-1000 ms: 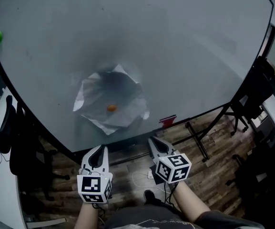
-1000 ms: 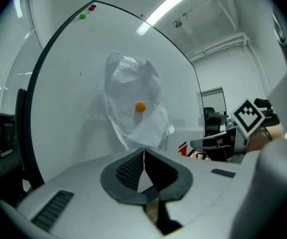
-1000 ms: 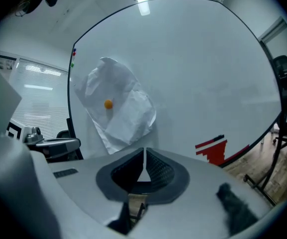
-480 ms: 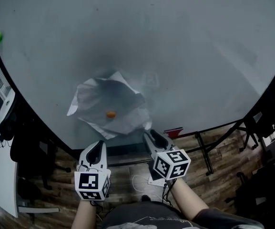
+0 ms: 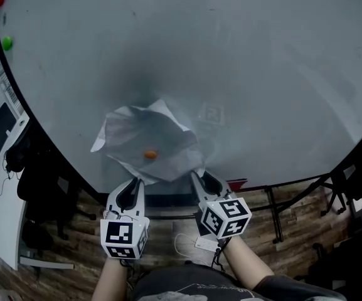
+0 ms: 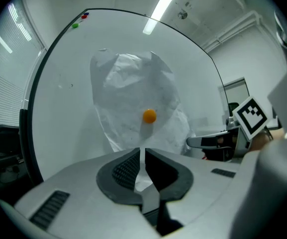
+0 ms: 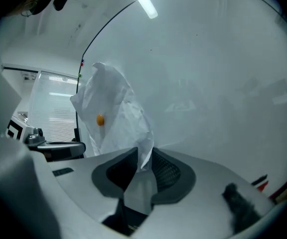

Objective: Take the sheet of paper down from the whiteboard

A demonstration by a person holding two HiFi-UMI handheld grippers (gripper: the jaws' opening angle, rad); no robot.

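My left tongs (image 5: pixel 133 182) are closed on the lower edge of the sheet of paper (image 5: pixel 144 133), and my right tongs (image 5: pixel 197 175) pinch its lower right corner. Both hands are held side by side and point about level at the whiteboard (image 5: pixel 268 74). The sheet hangs crumpled on the board, with an orange magnet (image 5: pixel 150 154) at its middle. A second ago both tongs were lower, under the board's edge and apart from the paper.
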